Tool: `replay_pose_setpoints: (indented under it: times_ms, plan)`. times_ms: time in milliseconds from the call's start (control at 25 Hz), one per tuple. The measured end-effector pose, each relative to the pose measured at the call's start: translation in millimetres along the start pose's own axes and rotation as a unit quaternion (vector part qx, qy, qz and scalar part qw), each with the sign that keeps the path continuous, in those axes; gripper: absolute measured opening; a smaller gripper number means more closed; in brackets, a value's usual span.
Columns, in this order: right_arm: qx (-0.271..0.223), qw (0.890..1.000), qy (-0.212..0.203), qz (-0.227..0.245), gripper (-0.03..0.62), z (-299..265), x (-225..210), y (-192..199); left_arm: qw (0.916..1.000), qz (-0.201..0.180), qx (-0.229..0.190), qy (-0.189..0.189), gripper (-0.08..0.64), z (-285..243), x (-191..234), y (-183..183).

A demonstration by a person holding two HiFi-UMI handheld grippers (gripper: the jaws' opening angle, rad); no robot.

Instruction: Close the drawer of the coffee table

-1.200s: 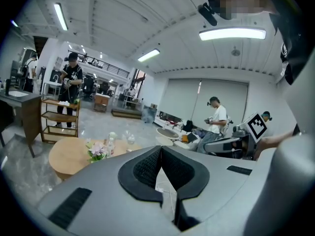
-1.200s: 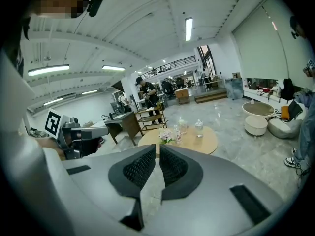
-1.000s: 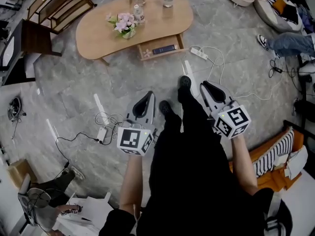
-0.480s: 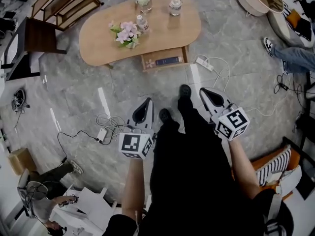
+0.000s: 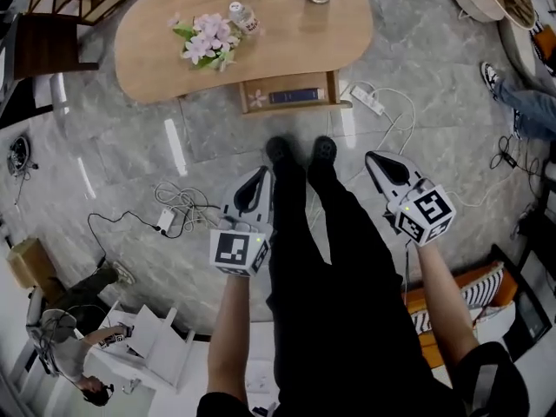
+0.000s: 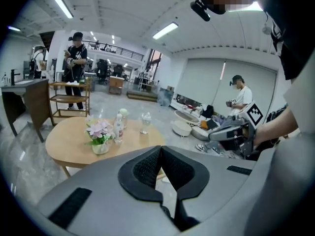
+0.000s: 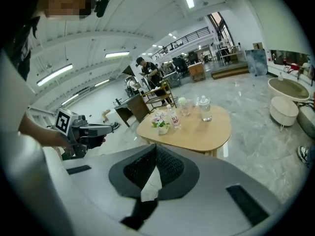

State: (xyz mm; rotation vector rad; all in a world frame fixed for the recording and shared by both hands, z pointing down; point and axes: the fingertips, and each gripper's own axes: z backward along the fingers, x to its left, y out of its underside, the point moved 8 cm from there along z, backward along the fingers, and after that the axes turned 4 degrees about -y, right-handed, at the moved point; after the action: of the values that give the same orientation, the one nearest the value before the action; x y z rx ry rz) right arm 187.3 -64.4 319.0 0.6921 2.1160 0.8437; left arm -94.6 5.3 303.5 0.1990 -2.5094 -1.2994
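Note:
The wooden coffee table (image 5: 287, 46) stands at the top of the head view. Its drawer (image 5: 293, 96) is pulled out from the near side, with a dark blue book inside. My left gripper (image 5: 259, 177) and right gripper (image 5: 377, 158) hang over the floor on either side of the person's legs, short of the drawer and touching nothing. Both are shut and empty. In the left gripper view the jaws (image 6: 161, 148) meet below the table (image 6: 74, 141). The right gripper view shows its jaws (image 7: 156, 147) closed below the table (image 7: 202, 129).
On the tabletop are a pot of pink flowers (image 5: 205, 40), a small bottle (image 5: 241, 17) and two glasses. A white power strip (image 5: 367, 99) with cable lies right of the drawer; another (image 5: 164, 222) lies at left. The person's shoes (image 5: 300, 150) stand before the drawer.
The person has stepped toward the table, so the drawer is nearer. Both grippers have moved forward and sunk, and both have stayed shut.

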Motion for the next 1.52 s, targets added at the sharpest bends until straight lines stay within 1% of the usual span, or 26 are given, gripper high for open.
replay_pose_setpoints:
  times_ms: [160,320,400,520,640,760,800,880,1000,1040,1080,1120,1240,1400,1480,1520]
  plan:
    - [0.02,1.0,0.012,0.003,0.012,-32.6,-33.9,27.8,0.9998,-0.006,0.02,-0.003,0.014,-36.4,30.9,35.9]
    - [0.043,0.999,0.005,0.004,0.012,-70.3,-66.1,61.5,0.9994,0.028,0.02,-0.003,0.014,-70.5,69.3,76.3]
    - [0.058,0.998,0.012,0.016,0.012,-88.3,-82.0,79.6,0.9991,0.034,0.025,-0.007,0.014,-88.7,88.5,97.5]
    - [0.087,0.995,0.026,0.036,0.012,-113.2,-107.7,108.1,0.9984,0.031,0.045,-0.015,0.014,-114.7,112.8,132.3]
    - [0.118,0.99,0.044,0.064,0.012,-135.8,-131.1,133.5,0.997,0.023,0.072,-0.018,0.015,-135.3,135.9,164.8]
    - [0.147,0.984,0.054,0.085,0.013,-154.5,-150.1,150.8,0.995,0.019,0.095,-0.023,0.019,-151.6,157.3,191.4]
    - [0.157,0.982,0.057,0.089,0.014,-159.9,-155.8,156.0,0.9943,0.019,0.102,-0.025,0.036,-156.4,164.0,199.3]
    - [0.176,0.978,0.062,0.096,0.014,-170.2,-166.3,165.9,0.9924,0.018,0.118,-0.029,0.094,-165.1,176.6,214.7]
    - [0.202,0.971,0.072,0.103,0.015,-183.5,-180.5,178.9,0.9892,0.015,0.141,-0.037,0.128,-177.3,193.6,233.9]
    - [0.21,0.969,0.076,0.104,0.041,-186.6,-184.7,183.4,0.9882,0.012,0.148,-0.038,0.14,-180.9,198.1,238.9]
    - [0.219,0.967,0.081,0.105,0.095,-189.1,-189.0,187.9,0.9872,0.009,0.155,-0.038,0.155,-184.6,202.2,243.6]
    - [0.226,0.965,0.085,0.106,0.109,-191.4,-193.5,192.2,0.9863,0.007,0.16,-0.039,0.169,-188.7,206.2,247.9]
    - [0.242,0.959,0.096,0.114,0.133,-199.9,-207.2,201.3,0.9841,0.008,0.173,-0.04,0.213,-203.0,216.9,259.5]
    - [0.254,0.955,0.101,0.117,0.167,-213.2,-219.3,210.9,0.9808,0.0,0.194,-0.022,0.261,-219.3,226.1,275.8]
    - [0.262,0.953,0.102,0.114,0.191,-217.9,-225.2,216.3,0.9788,0.003,0.204,-0.018,0.278,-225.9,229.1,284.8]
    - [0.269,0.951,0.103,0.115,0.193,-220.1,-228.5,219.3,0.9778,0.004,0.209,-0.017,0.282,-229.4,229.9,289.3]
